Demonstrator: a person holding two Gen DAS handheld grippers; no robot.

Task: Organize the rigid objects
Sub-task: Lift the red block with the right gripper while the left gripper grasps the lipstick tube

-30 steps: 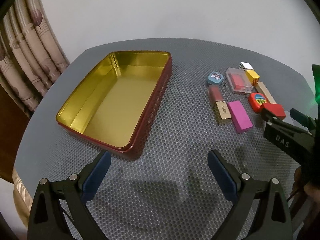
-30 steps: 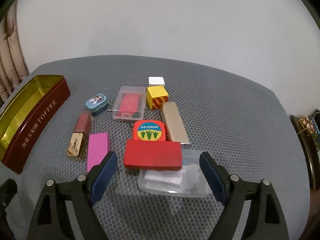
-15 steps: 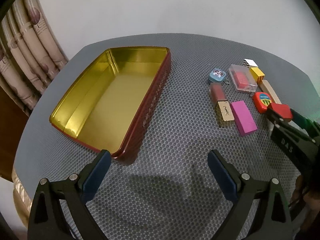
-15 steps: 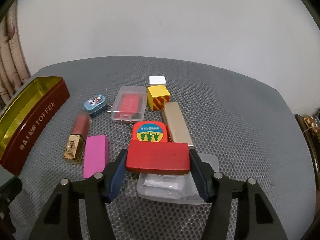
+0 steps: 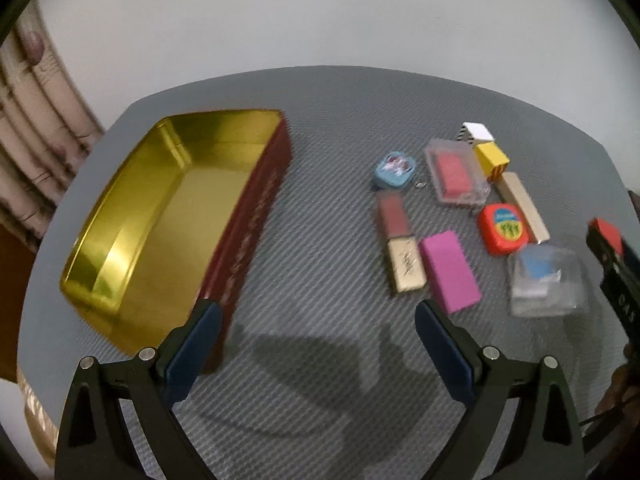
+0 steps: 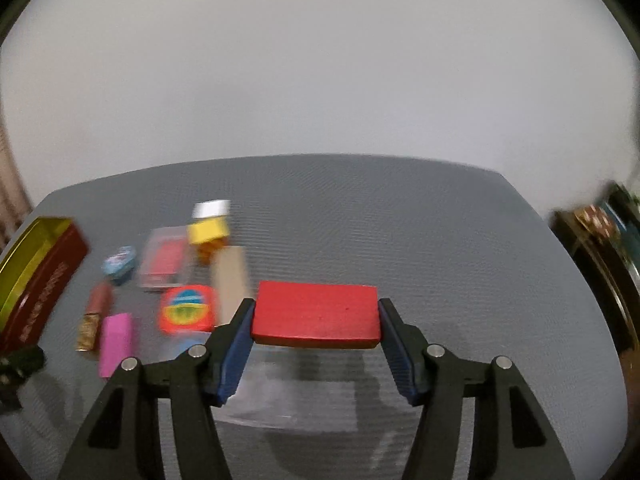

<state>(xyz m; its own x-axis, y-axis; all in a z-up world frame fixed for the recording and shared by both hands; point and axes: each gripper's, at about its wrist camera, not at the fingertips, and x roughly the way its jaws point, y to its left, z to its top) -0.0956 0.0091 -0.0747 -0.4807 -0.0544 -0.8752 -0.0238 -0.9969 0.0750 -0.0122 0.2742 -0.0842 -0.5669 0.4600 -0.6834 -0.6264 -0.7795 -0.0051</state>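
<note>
My right gripper (image 6: 316,322) is shut on a red block (image 6: 316,314) and holds it above the grey table, over a clear plastic box (image 6: 288,396). The red block also shows at the right edge of the left wrist view (image 5: 608,232). My left gripper (image 5: 314,332) is open and empty, low over the mat beside the open gold-lined red tin (image 5: 172,216). Small items lie right of the tin: a pink block (image 5: 450,276), a lipstick (image 5: 400,244), a red tape measure (image 5: 504,230), a clear box (image 5: 544,280).
Also on the mat: a blue round tin (image 5: 396,170), a clear case with red inside (image 5: 456,176), a yellow cube (image 5: 491,158), a white cube (image 5: 476,134), a tan bar (image 5: 524,206). A curtain (image 5: 36,152) hangs at left. Dark furniture (image 6: 600,248) stands right.
My right gripper closed on the red block and lifted it off the clear box, moving up and right. My left gripper drifted closer to the small items, still open.
</note>
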